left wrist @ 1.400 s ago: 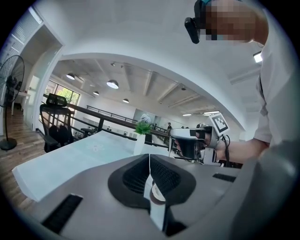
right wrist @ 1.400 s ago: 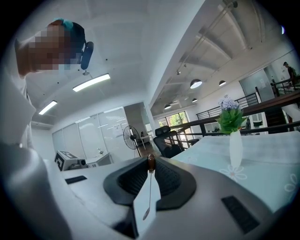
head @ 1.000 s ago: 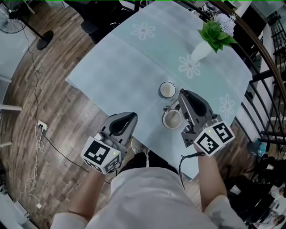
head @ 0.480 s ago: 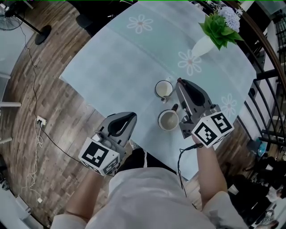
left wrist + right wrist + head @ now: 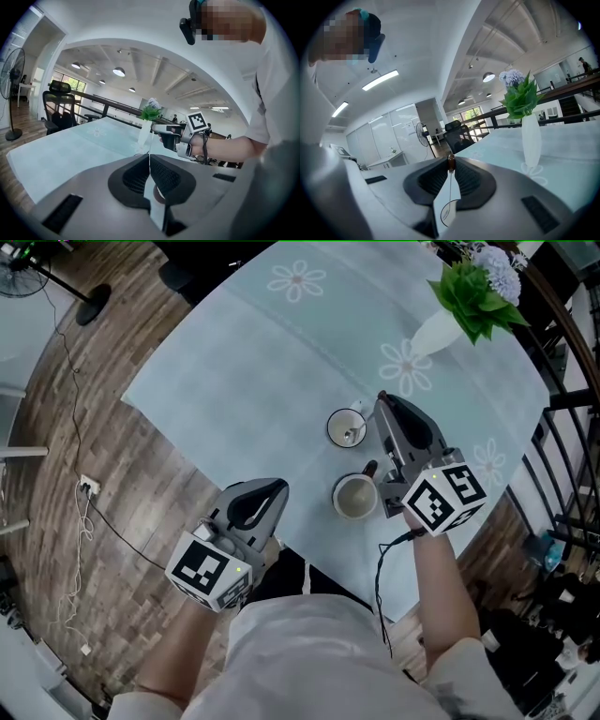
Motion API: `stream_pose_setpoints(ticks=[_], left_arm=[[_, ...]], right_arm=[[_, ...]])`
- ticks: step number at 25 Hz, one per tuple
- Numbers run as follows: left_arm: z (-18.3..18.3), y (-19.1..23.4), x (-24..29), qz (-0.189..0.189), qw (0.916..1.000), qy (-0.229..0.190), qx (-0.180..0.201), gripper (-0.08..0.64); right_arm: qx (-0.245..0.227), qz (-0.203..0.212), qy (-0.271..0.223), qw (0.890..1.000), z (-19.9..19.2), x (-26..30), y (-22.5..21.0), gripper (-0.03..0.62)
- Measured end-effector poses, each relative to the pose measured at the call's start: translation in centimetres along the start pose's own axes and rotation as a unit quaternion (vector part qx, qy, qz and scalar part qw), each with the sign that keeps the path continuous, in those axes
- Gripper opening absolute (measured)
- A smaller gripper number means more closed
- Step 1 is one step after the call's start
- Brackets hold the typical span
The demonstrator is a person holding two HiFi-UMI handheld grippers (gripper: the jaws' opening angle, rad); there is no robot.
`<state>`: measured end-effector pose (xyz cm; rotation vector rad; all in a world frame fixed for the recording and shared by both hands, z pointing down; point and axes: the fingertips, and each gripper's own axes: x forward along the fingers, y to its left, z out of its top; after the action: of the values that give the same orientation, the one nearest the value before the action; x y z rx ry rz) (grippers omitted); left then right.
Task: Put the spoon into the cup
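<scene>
Spoon held over the cup, not yet released.
The right gripper's (image 5: 451,164) jaws pinch the spoon's (image 5: 446,213) brown top. Its bowl hangs below them, inside the cup's (image 5: 332,420) rim. The left gripper's (image 5: 149,164) jaws are pressed together on nothing. If released off-centre, the spoon could catch the rim and fall onto the table (image 5: 262,362). No readable writing.

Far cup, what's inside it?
The spoon hangs inside the far cup, held by the right gripper. Whether it touches the bottom is hidden.
</scene>
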<state>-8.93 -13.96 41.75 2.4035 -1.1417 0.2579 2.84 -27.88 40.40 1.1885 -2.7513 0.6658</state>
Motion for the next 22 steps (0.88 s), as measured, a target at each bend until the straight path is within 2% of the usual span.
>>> stream_pose_setpoints(ticks=[22], left_arm=[[-2.4,0.9,1.8,-0.004,0.9995,0.022,-0.022,0.02]], right_arm=[[0.033,-0.056,0.023,0.998,-6.3,2.6,-4.8,0.058]])
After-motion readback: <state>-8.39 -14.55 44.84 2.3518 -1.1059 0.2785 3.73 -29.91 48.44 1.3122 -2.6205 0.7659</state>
